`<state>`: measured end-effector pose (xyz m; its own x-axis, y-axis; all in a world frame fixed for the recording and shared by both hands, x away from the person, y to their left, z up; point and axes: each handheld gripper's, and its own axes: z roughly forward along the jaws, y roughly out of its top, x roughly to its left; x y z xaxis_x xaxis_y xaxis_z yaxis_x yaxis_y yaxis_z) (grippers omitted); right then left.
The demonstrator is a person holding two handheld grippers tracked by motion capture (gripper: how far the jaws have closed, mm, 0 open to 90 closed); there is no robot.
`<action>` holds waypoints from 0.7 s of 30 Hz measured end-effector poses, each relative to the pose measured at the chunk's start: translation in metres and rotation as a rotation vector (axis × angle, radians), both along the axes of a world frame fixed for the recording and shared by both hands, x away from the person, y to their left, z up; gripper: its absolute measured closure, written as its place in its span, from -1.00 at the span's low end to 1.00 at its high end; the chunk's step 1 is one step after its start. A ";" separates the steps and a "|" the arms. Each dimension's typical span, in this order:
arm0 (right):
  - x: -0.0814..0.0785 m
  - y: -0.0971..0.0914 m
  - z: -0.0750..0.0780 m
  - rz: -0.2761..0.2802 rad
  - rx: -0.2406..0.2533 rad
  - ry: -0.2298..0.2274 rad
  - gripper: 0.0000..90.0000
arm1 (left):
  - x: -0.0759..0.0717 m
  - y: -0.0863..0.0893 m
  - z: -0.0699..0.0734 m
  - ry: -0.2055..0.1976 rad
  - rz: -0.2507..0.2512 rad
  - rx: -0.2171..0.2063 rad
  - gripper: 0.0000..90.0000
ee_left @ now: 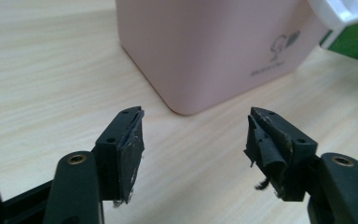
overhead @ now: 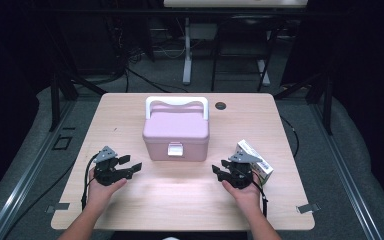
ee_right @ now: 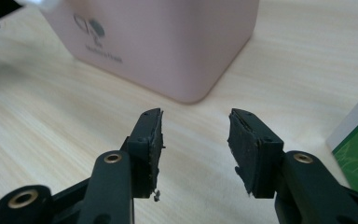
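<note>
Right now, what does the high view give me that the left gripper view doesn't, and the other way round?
High view alone: the box's white handle, its front latch, both hands and the whole table. Left gripper view alone: the worn, peeling pads on its open, empty jaws and a small logo on the box wall. Both show the pink box and the green-and-white carton.
</note>
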<state>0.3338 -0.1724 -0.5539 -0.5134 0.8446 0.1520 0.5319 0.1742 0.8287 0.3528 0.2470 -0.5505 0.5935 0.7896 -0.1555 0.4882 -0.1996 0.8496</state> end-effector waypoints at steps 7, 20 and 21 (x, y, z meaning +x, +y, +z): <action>0.003 0.002 0.000 -0.009 -0.010 0.005 0.20 | -0.002 0.004 -0.002 -0.003 0.002 -0.042 -0.14; 0.007 0.008 -0.003 -0.028 -0.016 0.016 0.21 | -0.001 0.008 -0.001 0.046 0.027 -0.099 0.18; 0.006 0.008 -0.002 -0.021 -0.017 0.009 0.25 | -0.001 0.008 -0.001 0.054 0.012 -0.100 0.23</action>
<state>0.3400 -0.1646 -0.5561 -0.4945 0.8575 0.1422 0.5433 0.1771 0.8207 0.3518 0.2555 -0.5512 0.5727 0.7757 -0.2652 0.5353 -0.1088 0.8377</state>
